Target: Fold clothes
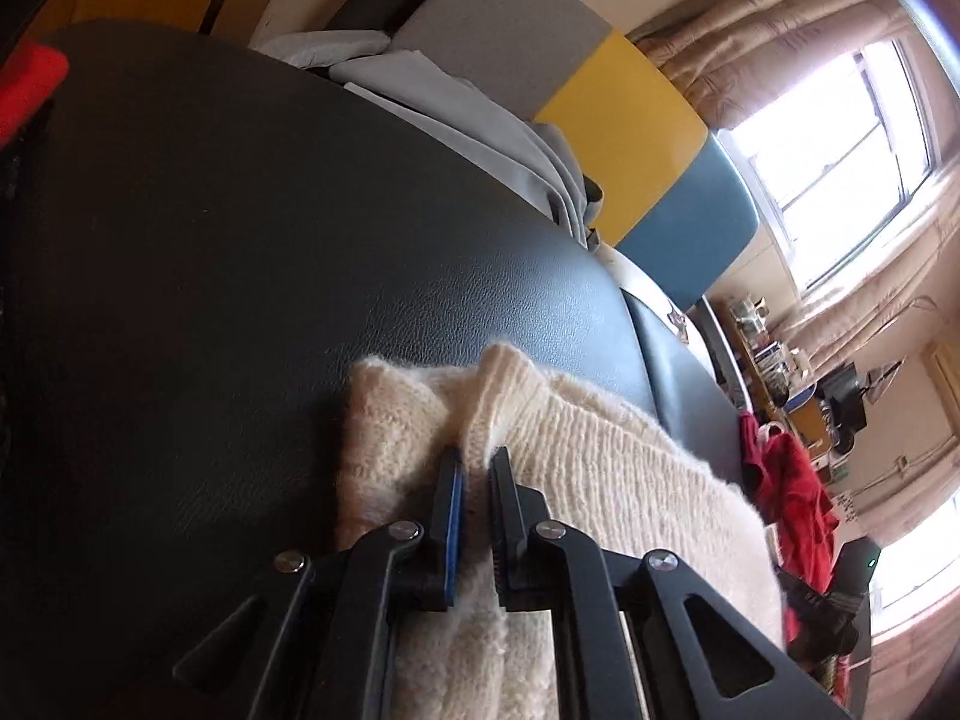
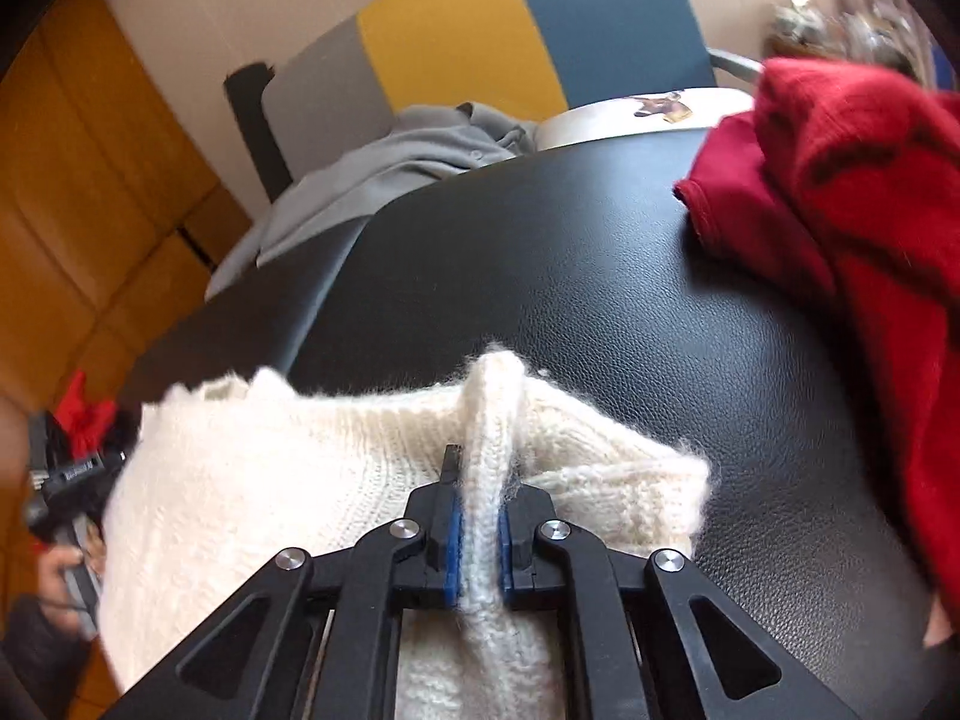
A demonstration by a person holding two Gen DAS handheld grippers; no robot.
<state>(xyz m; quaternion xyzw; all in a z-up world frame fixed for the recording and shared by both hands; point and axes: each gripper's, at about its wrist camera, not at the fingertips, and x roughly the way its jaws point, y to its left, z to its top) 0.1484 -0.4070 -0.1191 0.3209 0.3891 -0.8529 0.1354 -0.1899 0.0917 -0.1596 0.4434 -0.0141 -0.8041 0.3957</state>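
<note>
A cream knitted sweater [image 1: 600, 456] lies on a black leather surface [image 1: 240, 252]. My left gripper [image 1: 476, 462] is shut on a raised fold of its edge. In the right wrist view the same cream sweater [image 2: 270, 468] spreads to the left, and my right gripper [image 2: 480, 480] is shut on another pinched ridge of the knit. The other hand-held gripper [image 2: 66, 480] shows at the sweater's far left side. The sweater's lower part is hidden under both grippers.
A red garment [image 2: 852, 180] lies heaped on the black surface [image 2: 600, 276] to the right; it also shows in the left wrist view [image 1: 792, 504]. A grey garment [image 2: 408, 162] drapes at the back by a grey, yellow and blue chair back [image 2: 480, 18].
</note>
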